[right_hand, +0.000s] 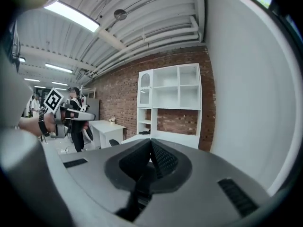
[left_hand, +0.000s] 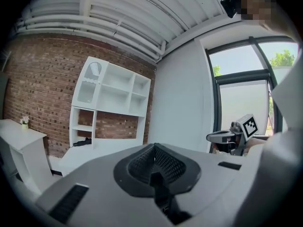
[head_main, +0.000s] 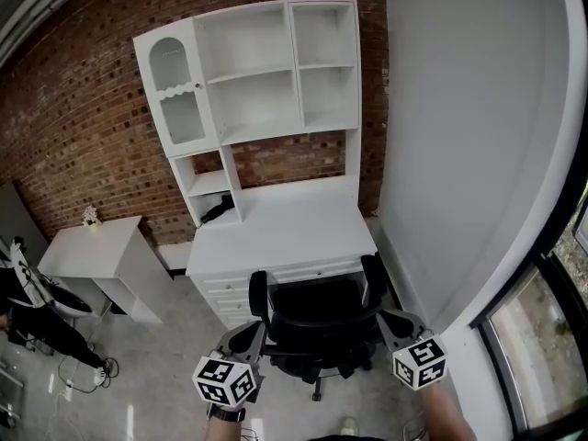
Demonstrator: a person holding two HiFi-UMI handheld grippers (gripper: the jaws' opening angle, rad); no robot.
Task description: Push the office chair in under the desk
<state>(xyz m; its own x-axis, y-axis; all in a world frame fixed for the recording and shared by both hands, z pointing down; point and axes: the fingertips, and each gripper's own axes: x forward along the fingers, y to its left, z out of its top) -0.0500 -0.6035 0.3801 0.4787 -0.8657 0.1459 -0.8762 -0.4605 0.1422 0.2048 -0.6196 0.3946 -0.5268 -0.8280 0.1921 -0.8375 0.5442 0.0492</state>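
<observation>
**Office chair at desk front, both claws shut and empty**

Office chair (head_main: 317, 324) stands squarely before the white desk, its armrests near the edge of the tabletop (head_main: 294, 223) and its backrest and wheeled base out on the floor. It appears not fully pushed in. The left claw (left_hand: 154, 150) and right claw (right_hand: 151, 145) flank the backrest, probably placed for an even, two-sided push. Both claws are pressed together with nothing between them. Contact with the chair cannot be confirmed.

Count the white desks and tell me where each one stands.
2. The shelved desk stands against the brick wall behind the chair; a smaller desk stands to its left. More may lie outside view.
</observation>
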